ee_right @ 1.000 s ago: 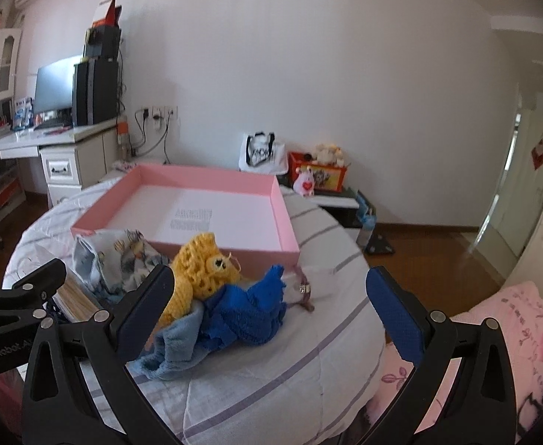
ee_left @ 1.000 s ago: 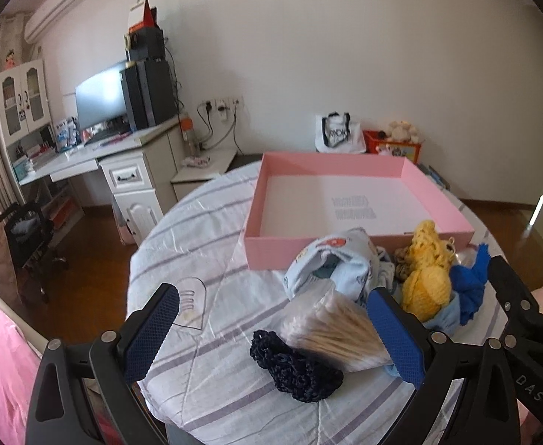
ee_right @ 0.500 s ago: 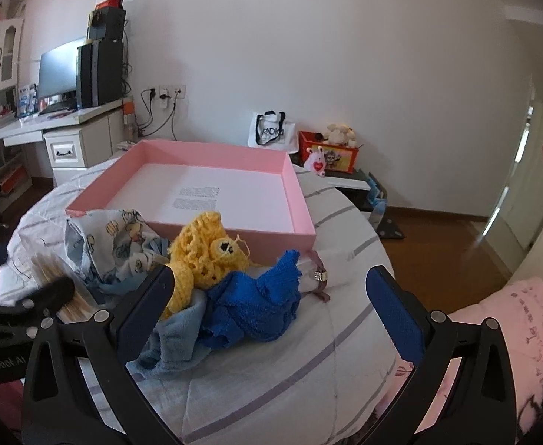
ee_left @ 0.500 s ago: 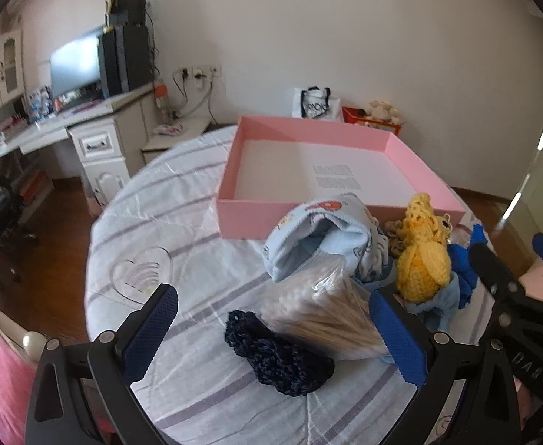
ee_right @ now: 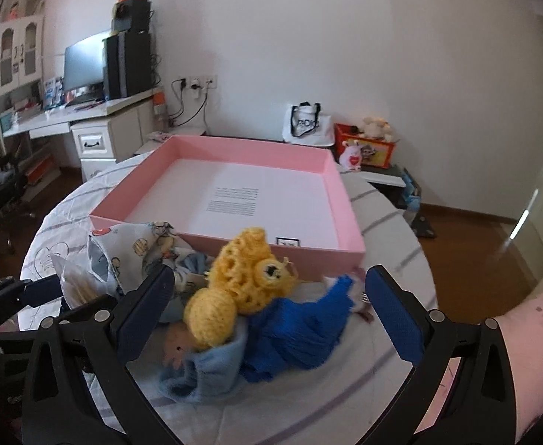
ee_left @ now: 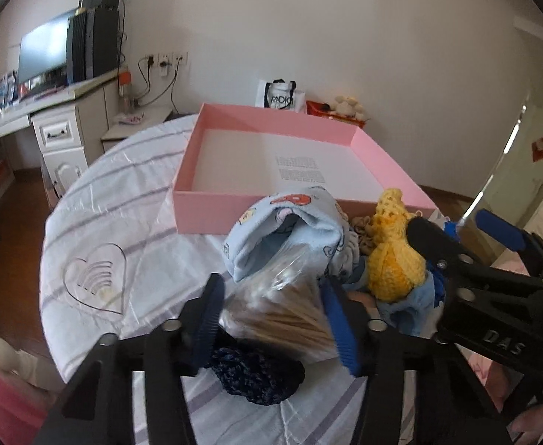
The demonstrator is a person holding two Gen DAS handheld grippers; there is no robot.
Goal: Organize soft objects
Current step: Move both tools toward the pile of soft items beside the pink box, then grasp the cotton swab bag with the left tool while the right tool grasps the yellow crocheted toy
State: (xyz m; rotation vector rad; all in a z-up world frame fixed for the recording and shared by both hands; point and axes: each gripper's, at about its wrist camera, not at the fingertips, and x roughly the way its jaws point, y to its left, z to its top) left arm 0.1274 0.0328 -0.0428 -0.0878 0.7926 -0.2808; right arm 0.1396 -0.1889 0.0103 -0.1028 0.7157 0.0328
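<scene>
While the left gripper (ee_left: 271, 307) is closing, its blue pads sit either side of a clear bag of cotton swabs (ee_left: 282, 311); pads look right against the plastic, so it's gripping the bag. That bag lies on the striped tablecloth (ee_left: 123, 215), its far end tucked under a pale-blue printed cloth (ee_left: 282, 237). A dark navy crochet piece (ee_left: 256, 374) sits just in front of the bag, partly under the gripper's frame.

Right gripper (ee_right: 271, 311) hangs wide open over the rest of the pile, nothing pinched. Btwn its fingers, as seen from the right wrist cam: yellow crochet doll (ee_right: 241, 289) lying on a light-blue fleece cloth (ee_right: 212, 367), w/ a bright blue knit piece (ee_right: 301, 330) touching the doll's right side. Whether the pads touch any of it, can't tell.

Pink box (ee_right: 341, 200) stands open just behind the pile, near wall touching or almost touching the soft things; inside shows only a white floor w/ printed text. Same box is in the left wrist view (ee_left: 382, 155), the printed cloth overlapping its near wall.

A pink floral sleeve (ee_right: 534, 356) shows at the right edge. Desk w/ monitor (ee_right: 86, 63) stands by the far wall.
</scene>
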